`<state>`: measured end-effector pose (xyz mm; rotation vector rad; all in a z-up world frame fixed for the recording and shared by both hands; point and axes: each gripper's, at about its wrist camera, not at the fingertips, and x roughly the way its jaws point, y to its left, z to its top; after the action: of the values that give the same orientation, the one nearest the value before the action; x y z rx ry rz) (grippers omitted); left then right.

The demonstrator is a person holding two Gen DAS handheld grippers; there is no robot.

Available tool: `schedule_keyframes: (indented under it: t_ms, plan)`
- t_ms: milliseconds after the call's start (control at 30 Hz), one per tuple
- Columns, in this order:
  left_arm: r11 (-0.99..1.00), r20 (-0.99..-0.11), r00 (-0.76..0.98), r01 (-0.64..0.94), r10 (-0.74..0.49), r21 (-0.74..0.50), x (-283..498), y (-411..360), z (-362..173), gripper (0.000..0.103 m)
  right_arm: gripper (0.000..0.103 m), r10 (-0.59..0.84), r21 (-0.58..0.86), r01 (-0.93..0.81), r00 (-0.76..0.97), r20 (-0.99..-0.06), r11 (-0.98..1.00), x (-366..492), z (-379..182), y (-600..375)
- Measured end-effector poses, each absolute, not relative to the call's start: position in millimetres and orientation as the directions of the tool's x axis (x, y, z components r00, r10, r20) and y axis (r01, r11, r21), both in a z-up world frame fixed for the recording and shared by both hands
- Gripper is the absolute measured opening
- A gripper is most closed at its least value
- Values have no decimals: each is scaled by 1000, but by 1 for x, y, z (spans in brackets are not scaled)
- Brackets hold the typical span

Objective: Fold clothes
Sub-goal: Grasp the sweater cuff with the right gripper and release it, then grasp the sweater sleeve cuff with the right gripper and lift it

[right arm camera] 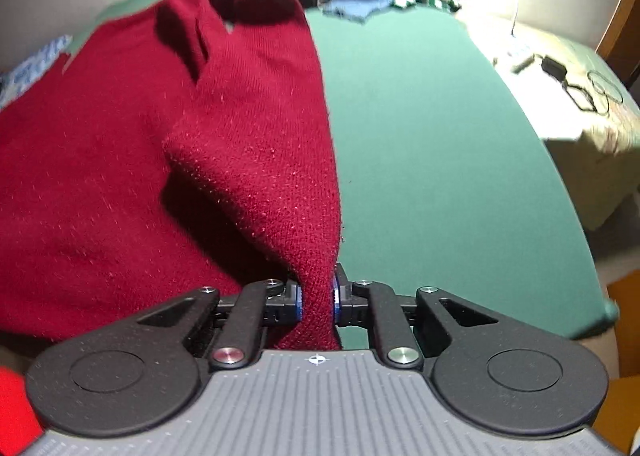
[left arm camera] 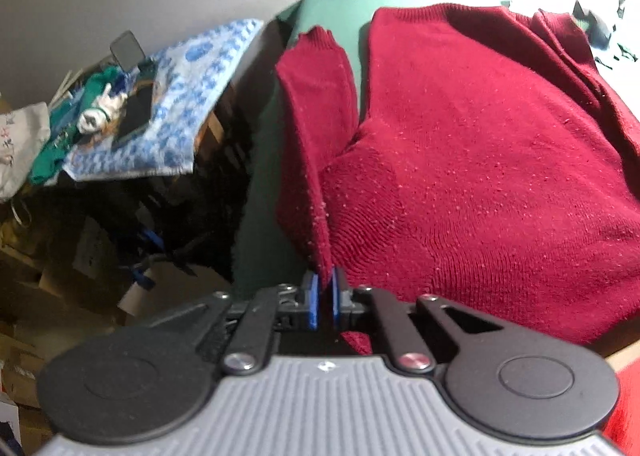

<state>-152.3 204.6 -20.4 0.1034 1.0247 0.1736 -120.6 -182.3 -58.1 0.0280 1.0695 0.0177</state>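
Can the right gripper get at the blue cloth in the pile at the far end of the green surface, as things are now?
Probably not: the right gripper is shut on a fold of the red sweater, so it is occupied. The green surface toward the blue cloth lies bare.

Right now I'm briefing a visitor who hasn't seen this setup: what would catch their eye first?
The dark red knitted sweater dominates, spread over a green sheet. Each gripper has its jaws shut on a fold of it: the left gripper by the sleeve side, the right gripper at the sheet-side edge. Past the sheet's left edge lies a blue-and-white patterned cloth with clutter on it.
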Motion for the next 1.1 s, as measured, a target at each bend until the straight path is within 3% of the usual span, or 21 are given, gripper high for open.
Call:
schedule_keyframes:
  t_ms: [67, 133, 267, 300, 400, 433, 500, 567, 667, 733, 867, 933, 1000, 1067, 1100]
  plan:
    - [982, -850, 492, -93, 189, 165, -151, 207, -29, 4, 17, 37, 34, -14, 463, -886, 999, -122, -65, -179]
    - [984, -853, 490, -94, 179, 153, -152, 210, -32, 6, 33, 50, 35, -42, 434, -899, 998, -117, -68, -177]
    - [982, -835, 516, -102, 191, 162, -160, 220, -26, 24, 47, 156, 91, -160, 464, -872, 983, -113, -35, -197]
    - [980, -826, 527, -108, 200, 169, -163, 224, -22, 24, 50, 183, 115, -164, 499, -847, 980, -112, -22, -206]
    - [966, -788, 560, -182, 256, 184, -166, 242, -3, 23, 72, 189, 172, -88, 629, -754, 981, -89, 1, -234]
    - [960, -769, 577, -218, 273, 177, -164, 245, 5, 18, 72, 160, 166, -55, 659, -735, 985, -74, 1, -237]
    - [961, -726, 636, -244, 260, 131, -155, 240, 22, 11, 71, 111, 142, -14, 704, -701, 990, -44, -2, -239]
    - [968, -689, 683, -220, 240, 119, -139, 221, 30, 11, 68, 89, 78, -48, 722, -687, 996, -12, -15, -226]
    - [981, -669, 719, -168, 191, 99, -109, 179, 25, 21, 62, 63, -20, -101, 750, -659, 995, 37, -34, -208]
    - [989, -696, 705, -135, 137, 58, -91, 153, 11, 28, 62, 58, -71, -135, 763, -644, 988, 71, -47, -197]
    - [989, -753, 643, -134, 136, 64, -68, 112, -27, 27, 63, 49, -122, -166, 762, -646, 979, 128, -64, -181]
    - [986, -785, 604, -157, 137, 50, -63, 102, -43, 27, 72, 62, -104, -172, 753, -656, 980, 146, -68, -178]
    - [983, -809, 571, -177, 136, 41, -60, 96, -54, 27, 72, 89, -74, -185, 737, -670, 980, 160, -74, -176]
    - [980, -823, 549, -196, 146, 42, -61, 90, -63, 27, 55, 106, -52, -194, 720, -686, 980, 168, -80, -175]
    - [978, -826, 542, -204, 155, 49, -61, 89, -65, 27, 17, 101, -55, -192, 713, -694, 980, 168, -80, -175]
